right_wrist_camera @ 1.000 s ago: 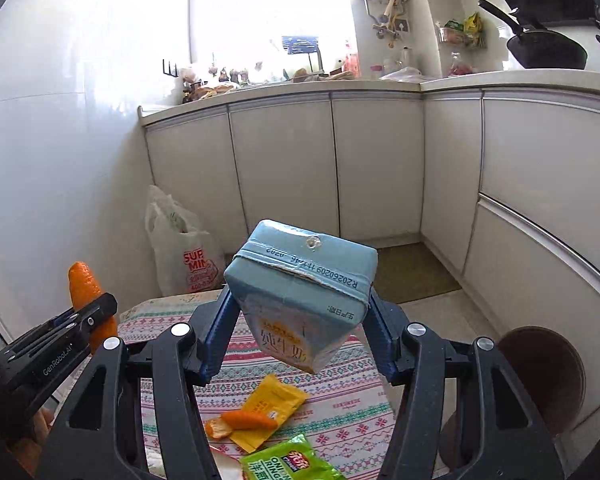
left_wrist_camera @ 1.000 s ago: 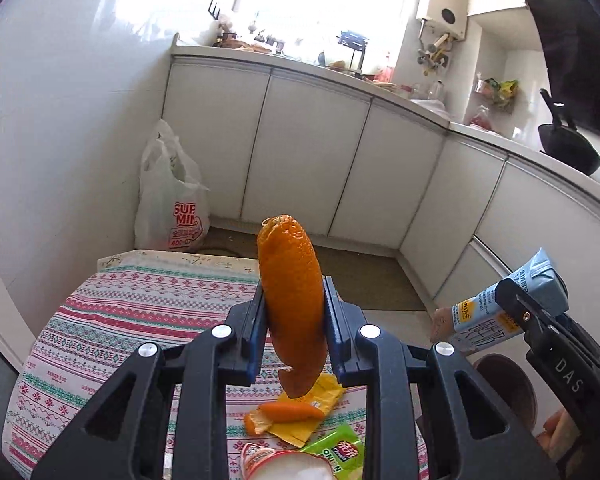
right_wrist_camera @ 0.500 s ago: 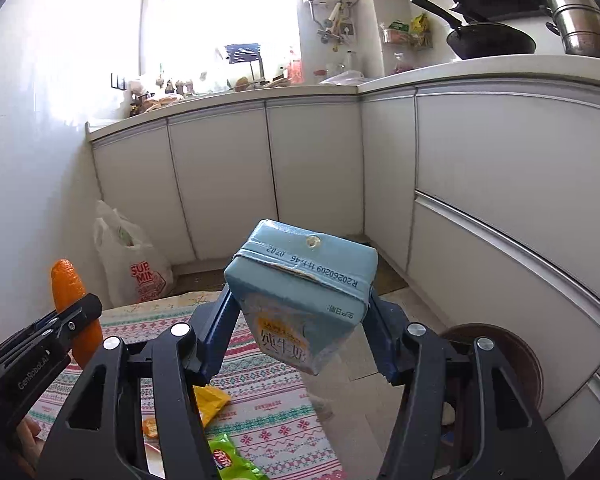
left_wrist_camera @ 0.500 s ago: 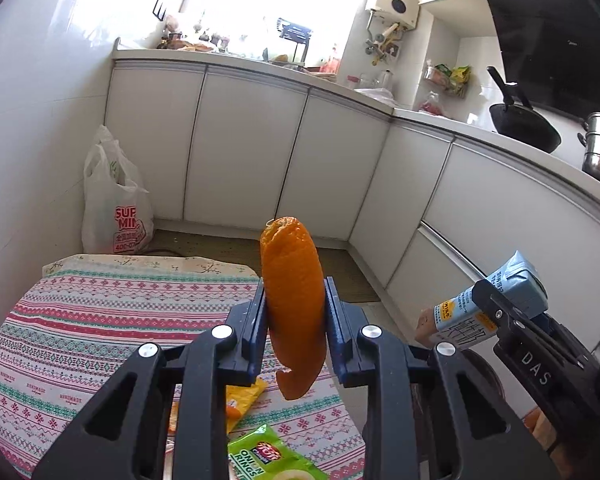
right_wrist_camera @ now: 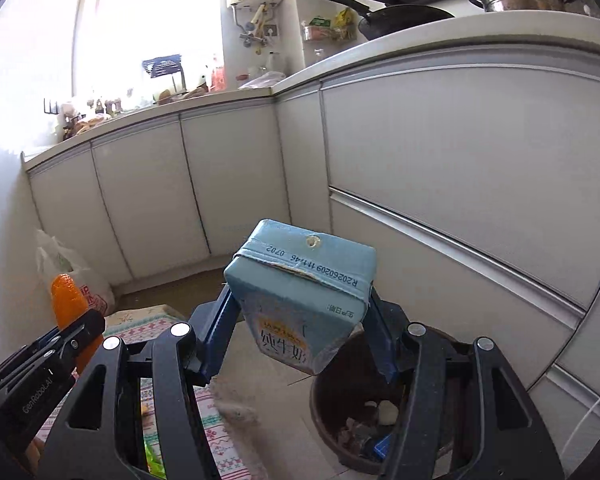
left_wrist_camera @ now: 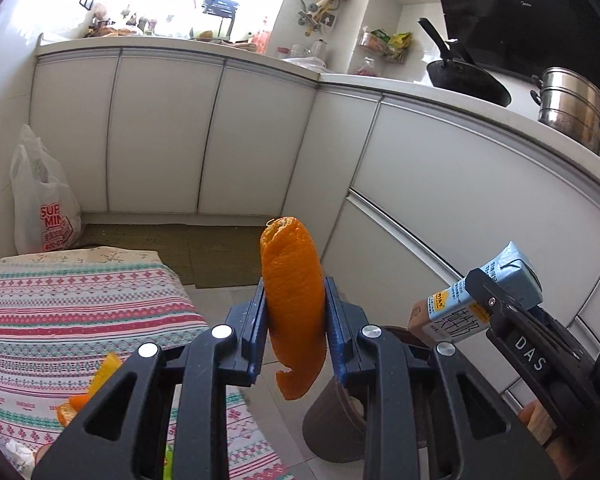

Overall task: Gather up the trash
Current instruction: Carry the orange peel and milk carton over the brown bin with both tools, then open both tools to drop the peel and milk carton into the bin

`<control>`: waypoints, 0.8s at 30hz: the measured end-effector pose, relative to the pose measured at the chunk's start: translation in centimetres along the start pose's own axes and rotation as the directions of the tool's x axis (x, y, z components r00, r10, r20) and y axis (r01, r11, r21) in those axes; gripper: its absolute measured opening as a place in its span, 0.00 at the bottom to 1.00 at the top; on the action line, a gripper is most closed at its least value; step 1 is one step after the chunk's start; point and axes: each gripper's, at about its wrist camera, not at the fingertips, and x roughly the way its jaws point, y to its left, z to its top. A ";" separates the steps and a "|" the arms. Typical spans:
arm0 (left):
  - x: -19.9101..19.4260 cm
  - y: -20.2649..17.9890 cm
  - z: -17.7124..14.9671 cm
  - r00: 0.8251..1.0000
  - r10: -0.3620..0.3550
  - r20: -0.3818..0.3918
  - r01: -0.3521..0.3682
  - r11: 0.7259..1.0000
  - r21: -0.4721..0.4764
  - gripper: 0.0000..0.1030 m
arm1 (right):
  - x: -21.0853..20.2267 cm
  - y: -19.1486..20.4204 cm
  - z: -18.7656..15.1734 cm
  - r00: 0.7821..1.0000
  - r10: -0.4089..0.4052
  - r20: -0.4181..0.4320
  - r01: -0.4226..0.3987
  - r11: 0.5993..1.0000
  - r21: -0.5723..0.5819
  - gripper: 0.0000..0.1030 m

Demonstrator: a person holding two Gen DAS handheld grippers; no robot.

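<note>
Orange peel [left_wrist_camera: 294, 312] upright in left tool [left_wrist_camera: 296, 334] (lengthwise) — carton [right_wrist_camera: 304, 296] tilted.

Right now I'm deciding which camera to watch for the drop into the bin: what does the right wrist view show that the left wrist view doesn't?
Only the right wrist view looks into the brown bin: trash already lies at its bottom, with the milk carton in the right tongs in front of it.

Only the left wrist view shows the yellow wrapper and peel scraps on the tablecloth.

Both show the orange peel in the left tongs, the carton, the bin, the white plastic bag and the black pan.
</note>
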 end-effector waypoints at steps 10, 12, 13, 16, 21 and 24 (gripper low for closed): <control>6.6 -6.9 -2.5 0.983 -0.122 -0.134 0.126 0.992 0.024 0.27 | 2.9 -8.5 -1.0 0.991 -0.122 -0.062 0.127 0.988 0.090 0.54; 7.9 -7.9 -3.3 0.975 -0.145 -0.169 0.150 0.989 0.017 0.27 | 3.8 -9.9 -1.1 0.988 -0.134 -0.081 0.143 0.983 0.119 0.54; 8.5 -8.2 -3.7 0.970 -0.154 -0.187 0.158 0.987 0.007 0.27 | 4.3 -10.5 -1.2 0.986 -0.137 -0.093 0.149 0.980 0.129 0.54; 10.6 -9.1 -4.5 0.948 -0.200 -0.248 0.197 0.980 -0.036 0.27 | 5.8 -12.0 -1.8 0.979 -0.148 -0.144 0.170 0.973 0.155 0.54; 13.7 -10.1 -5.6 0.915 -0.236 -0.327 0.218 0.972 -0.091 0.27 | 8.1 -14.3 -3.1 0.963 -0.134 -0.235 0.186 0.959 0.214 0.54; 15.2 -10.6 -6.2 0.897 -0.251 -0.364 0.225 0.968 -0.114 0.27 | 9.3 -15.1 -3.0 0.953 -0.133 -0.272 0.201 0.950 0.240 0.60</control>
